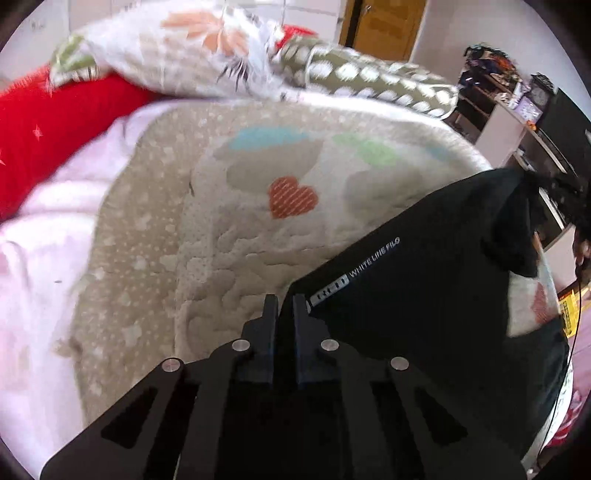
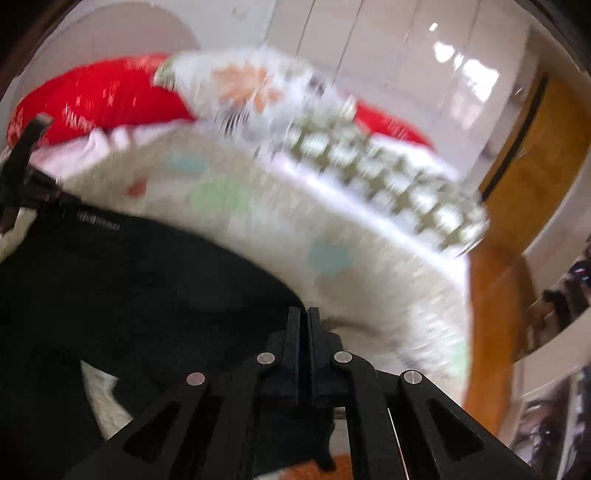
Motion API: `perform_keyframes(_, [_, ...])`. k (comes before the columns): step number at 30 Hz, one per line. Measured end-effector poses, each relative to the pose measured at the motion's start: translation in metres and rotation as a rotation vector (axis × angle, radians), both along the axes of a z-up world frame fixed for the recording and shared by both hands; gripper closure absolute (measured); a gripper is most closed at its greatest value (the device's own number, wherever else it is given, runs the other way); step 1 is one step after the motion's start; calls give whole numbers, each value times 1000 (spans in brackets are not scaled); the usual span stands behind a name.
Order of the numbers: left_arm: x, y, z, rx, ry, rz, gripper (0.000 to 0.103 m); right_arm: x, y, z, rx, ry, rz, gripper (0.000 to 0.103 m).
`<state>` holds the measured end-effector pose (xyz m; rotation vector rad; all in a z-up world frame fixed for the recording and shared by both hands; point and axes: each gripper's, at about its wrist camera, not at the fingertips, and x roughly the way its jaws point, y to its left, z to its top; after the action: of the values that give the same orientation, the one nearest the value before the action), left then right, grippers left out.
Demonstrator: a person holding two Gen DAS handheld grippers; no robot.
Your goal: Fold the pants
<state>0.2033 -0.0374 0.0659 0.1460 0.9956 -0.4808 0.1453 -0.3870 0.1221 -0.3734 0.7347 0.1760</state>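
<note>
**Black trousers gripped at both ends above a quilted bed**

In the foreground of the left wrist view, the black two-finger left gripper (image 1: 285, 301) is seen with its jaws drawn close together, a corner of the black fabric pants (image 1: 424, 295) pinched between them. A white printed logo strip (image 1: 354, 271) is shown on the cloth just beyond the fingertips. The garment is stretched away to the right, lifted over the bed, where its far end is bunched at a dark shape at the picture's edge; what grips it there cannot be made out in this view.

In the right wrist view, the black two-finger right gripper (image 2: 304, 314) is pictured with its jaws all but closed, the edge of the pants (image 2: 129, 280) caught between them. The cloth is spread leftward in a dark sag, and the left gripper (image 2: 22, 158) is visible at its far corner, though blurred.

Beneath the pants lies a cream and beige quilted bedspread with an orange heart and pastel cloud shapes (image 1: 236, 206). Beside it, a pale pink sheet (image 1: 40, 258) is rumpled. Farther back, a red blanket with star marks (image 1: 48, 118), a white floral pillow (image 1: 177, 48) and an olive pillow with white dots (image 1: 369, 79) are piled. Behind them, a wooden door (image 1: 384, 26) is seen.
</note>
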Motion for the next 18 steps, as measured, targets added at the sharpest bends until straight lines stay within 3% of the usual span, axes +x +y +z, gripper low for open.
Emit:
perform_keyframes(5, [-53,7,45,-49,-57,-2,100,-77,4,57,-16,-152,40,101])
perform_keyframes(9, [-124,20,74,-99,-107,-15,100,-168,5,71,-67,-220,84,101])
perform_keyframes(11, [-160,28,76,-128,-105,-6,100,-212,3,62,-72,-208,89,101])
perform_keyframes(14, [-212,39,66,-218,-85,13,100,-269,-4,28,-47,-112,53,101])
perform_keyframes(18, [-253,43,28,-288,-40,98,100,-318,-10,-23,61,30,-10,101])
